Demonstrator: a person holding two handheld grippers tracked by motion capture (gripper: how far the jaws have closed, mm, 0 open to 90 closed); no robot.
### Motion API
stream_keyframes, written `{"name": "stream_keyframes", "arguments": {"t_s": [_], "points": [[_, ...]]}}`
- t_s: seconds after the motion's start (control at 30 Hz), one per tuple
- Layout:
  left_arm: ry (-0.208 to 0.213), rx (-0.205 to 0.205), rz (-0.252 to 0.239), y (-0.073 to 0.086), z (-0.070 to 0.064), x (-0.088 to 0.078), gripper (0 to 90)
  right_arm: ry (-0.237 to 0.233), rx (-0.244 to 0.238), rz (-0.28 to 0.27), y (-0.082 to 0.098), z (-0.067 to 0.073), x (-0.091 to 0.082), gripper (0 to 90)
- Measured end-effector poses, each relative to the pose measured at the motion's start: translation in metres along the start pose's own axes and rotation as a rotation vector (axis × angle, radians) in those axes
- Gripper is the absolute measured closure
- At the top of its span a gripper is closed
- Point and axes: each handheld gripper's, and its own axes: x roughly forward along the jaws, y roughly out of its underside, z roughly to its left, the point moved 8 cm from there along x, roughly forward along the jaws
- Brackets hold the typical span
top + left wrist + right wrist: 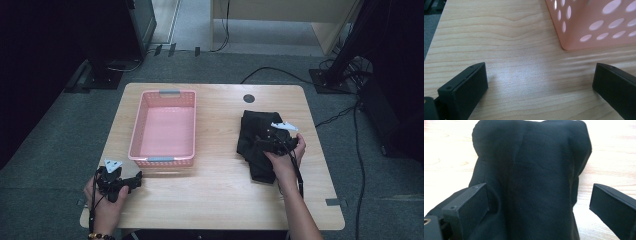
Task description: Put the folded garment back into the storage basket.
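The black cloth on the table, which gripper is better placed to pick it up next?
The right gripper. Its open jaws hang right over the black cloth, while the left gripper sits open near the pink basket, across the table.

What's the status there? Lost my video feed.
Right gripper open over black folded garment. Left gripper open, idle beside pink basket. Basket empty; path between clear.
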Motion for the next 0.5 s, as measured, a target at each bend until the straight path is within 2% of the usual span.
{"name": "stream_keyframes", "arguments": {"t_s": [0.5], "points": [[0.000, 0.000, 0.000, 0.000, 0.000, 0.000, 0.0, 0.025, 0.007, 0.068, 0.005, 0.002, 0.022, 0.0]]}}
